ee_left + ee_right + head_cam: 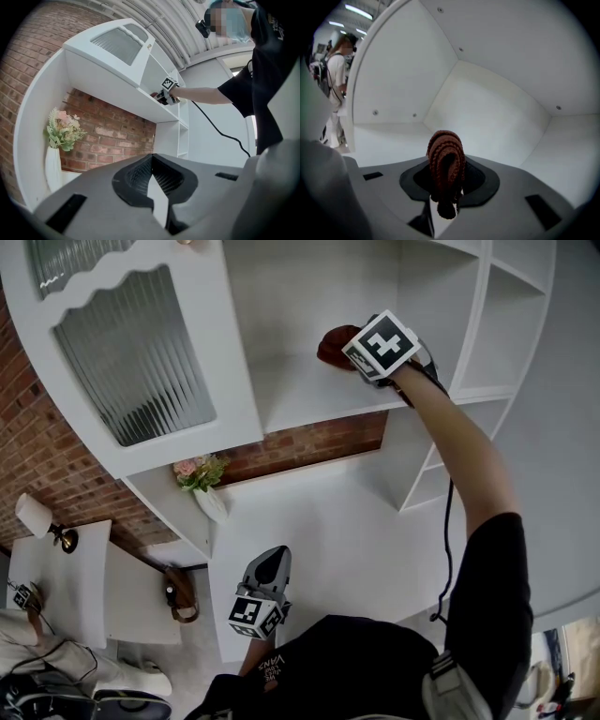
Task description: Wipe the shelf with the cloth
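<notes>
A brown knitted cloth (pixel 333 345) rests on the white shelf (pixel 300 399) of an open cabinet compartment. My right gripper (pixel 345 354) is shut on it, my arm stretched out to the shelf. In the right gripper view the folded cloth (pixel 446 164) stands bunched between the jaws, with the shelf's bare floor and back wall (pixel 487 122) beyond it. My left gripper (pixel 270 566) hangs close to my body, far from the shelf, its jaws together and empty (pixel 157 192). From there the right gripper (pixel 165 95) shows small at the shelf's edge.
A ribbed-glass cabinet door (pixel 131 362) stands open left of the compartment. A white vase of flowers (pixel 202 482) sits on the counter by the brick wall (pixel 309 442). Narrow side shelves (pixel 487 324) lie to the right. A black cable (pixel 448 521) hangs from my right arm.
</notes>
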Action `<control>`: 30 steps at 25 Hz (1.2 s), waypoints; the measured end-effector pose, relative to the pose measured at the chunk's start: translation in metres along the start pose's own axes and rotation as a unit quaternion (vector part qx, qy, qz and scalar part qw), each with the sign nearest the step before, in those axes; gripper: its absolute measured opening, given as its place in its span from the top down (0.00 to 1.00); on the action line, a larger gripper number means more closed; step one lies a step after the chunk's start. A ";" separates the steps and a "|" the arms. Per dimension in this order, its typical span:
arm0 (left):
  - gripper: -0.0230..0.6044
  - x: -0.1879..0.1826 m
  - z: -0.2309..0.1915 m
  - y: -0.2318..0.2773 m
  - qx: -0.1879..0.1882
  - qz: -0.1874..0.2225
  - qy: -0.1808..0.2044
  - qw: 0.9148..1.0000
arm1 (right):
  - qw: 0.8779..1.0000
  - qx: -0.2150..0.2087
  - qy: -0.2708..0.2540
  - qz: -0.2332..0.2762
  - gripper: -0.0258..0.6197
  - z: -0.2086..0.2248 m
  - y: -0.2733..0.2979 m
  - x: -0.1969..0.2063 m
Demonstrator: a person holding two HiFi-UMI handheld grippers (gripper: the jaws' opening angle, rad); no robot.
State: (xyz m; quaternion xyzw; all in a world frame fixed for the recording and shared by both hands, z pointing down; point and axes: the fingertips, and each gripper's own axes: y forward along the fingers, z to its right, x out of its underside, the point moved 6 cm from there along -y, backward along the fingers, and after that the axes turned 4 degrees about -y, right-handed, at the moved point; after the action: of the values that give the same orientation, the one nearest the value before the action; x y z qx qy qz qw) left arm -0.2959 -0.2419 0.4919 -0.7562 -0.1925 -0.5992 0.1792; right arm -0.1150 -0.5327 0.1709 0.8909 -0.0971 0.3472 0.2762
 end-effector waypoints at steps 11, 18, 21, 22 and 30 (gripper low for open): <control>0.95 0.005 0.015 -0.009 -0.010 0.006 -0.010 1.000 | 0.986 -0.143 -0.032 0.082 0.80 -0.106 -0.005 -0.068; 0.95 0.009 0.019 -0.017 -0.026 0.002 -0.017 1.000 | 0.986 -0.143 -0.051 0.068 0.80 -0.109 0.004 -0.058; 0.95 0.009 0.020 -0.015 -0.023 0.001 -0.018 1.000 | 0.990 -0.111 -0.072 0.051 0.80 -0.094 0.003 -0.043; 0.95 0.010 0.020 -0.014 -0.021 0.000 -0.018 1.000 | 0.991 -0.102 -0.074 0.044 0.80 -0.088 0.004 -0.037; 0.95 0.015 0.031 0.002 0.009 -0.010 -0.020 1.000 | 0.997 -0.018 -0.061 -0.038 0.80 -0.020 -0.008 0.034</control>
State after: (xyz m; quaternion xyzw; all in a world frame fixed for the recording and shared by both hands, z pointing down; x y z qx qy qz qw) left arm -0.2659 -0.2275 0.4996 -0.7644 -0.2087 -0.5841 0.1763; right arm -0.0982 -0.5140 0.2022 0.9082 -0.0861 0.2797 0.2991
